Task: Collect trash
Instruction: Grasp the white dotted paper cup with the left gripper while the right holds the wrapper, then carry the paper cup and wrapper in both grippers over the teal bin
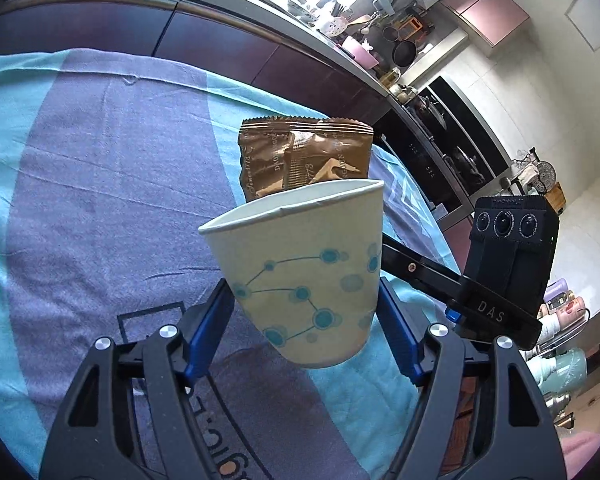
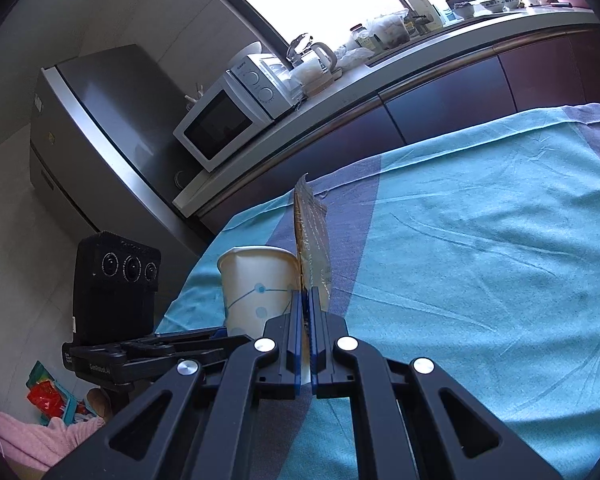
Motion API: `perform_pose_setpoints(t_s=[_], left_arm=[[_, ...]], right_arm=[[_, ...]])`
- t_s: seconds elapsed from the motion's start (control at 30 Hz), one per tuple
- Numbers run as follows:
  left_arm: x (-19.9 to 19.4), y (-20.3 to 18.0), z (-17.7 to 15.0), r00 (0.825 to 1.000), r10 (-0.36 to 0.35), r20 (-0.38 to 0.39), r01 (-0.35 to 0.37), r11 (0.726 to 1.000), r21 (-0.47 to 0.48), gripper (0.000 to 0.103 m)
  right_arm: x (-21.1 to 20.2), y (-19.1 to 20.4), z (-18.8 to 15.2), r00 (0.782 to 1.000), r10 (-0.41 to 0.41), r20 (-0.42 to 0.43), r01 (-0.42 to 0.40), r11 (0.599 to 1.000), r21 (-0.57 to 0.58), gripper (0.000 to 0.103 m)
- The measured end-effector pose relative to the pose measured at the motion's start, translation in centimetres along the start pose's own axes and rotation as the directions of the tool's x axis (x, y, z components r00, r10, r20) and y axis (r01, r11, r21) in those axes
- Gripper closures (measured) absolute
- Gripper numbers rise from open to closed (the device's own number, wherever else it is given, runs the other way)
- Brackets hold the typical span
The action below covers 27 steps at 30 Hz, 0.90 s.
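**Cup in left jaws, wrapper in right**

Cup and wrapper both up off the cloth, at centre frame in both views.

Left gripper (image 1: 303, 284): blue pads set wide, pressed on opposite sides of white paper cup with teal dot-and-line print (image 1: 300, 264). Clamped low on the cup wall. Cup tilted, rim toward upper right of left wrist view, small crease on near rim. Base clear of the cloth, dark shadow under it.

Right gripper (image 2: 305, 292): pads together, pinching lower edge of crinkled brown foil snack wrapper (image 1: 304, 156). In right wrist view, wrapper seen edge-on, standing up from the pads, just right of cup rim and touching it or nearly so. In left wrist view, wrapper flat-on right behind cup rim, zigzag top edge uppermost, lower part hidden by rim. Cannot tell whether bottom of wrapper is inside the cup.

Right gripper body and its three-lens camera block at right of left wrist view, fingers running in behind the cup.

Underneath: teal and purple-grey striped cloth (image 1: 100, 180) over the table, wrinkled.

Background: dark purple cabinet fronts (image 2: 440, 108) below a cluttered grey counter, white microwave (image 2: 224, 120) at centre left of right wrist view, grey fridge (image 2: 92, 120) further left.
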<state>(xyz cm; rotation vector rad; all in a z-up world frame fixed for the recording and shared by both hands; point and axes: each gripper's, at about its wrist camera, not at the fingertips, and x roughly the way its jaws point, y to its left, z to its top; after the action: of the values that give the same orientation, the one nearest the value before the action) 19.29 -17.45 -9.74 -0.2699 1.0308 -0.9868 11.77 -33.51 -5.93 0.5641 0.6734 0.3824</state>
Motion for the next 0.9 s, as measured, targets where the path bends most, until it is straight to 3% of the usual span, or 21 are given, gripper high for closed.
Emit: perform_pose_setpoints(t_s=[0.33, 0.57, 0.9], left_arm=[[-6.4, -0.4, -1.4, 0.984, 0.159, 0.086, -0.165, 0.984, 0.066, 0.033], [-12.1, 0.7, -4.0, 0.954, 0.264, 0.139, -0.276, 0.958, 0.076, 0.033], [-18.8, 2.0, -7.4, 0.912, 0.361, 0.196, -0.374, 0.927, 0.032, 0.033]], right_arm=[[0.2, 2.7, 0.0, 0.998, 0.059, 0.016, -0.059, 0.998, -0.017, 0.101], [1.4, 5.1, -0.3, 0.992, 0.123, 0.003, -0.123, 0.992, -0.021, 0.101], [4.5, 8.6, -1.6, 0.973, 0.226, -0.048, -0.226, 0.974, -0.008, 0.101]])
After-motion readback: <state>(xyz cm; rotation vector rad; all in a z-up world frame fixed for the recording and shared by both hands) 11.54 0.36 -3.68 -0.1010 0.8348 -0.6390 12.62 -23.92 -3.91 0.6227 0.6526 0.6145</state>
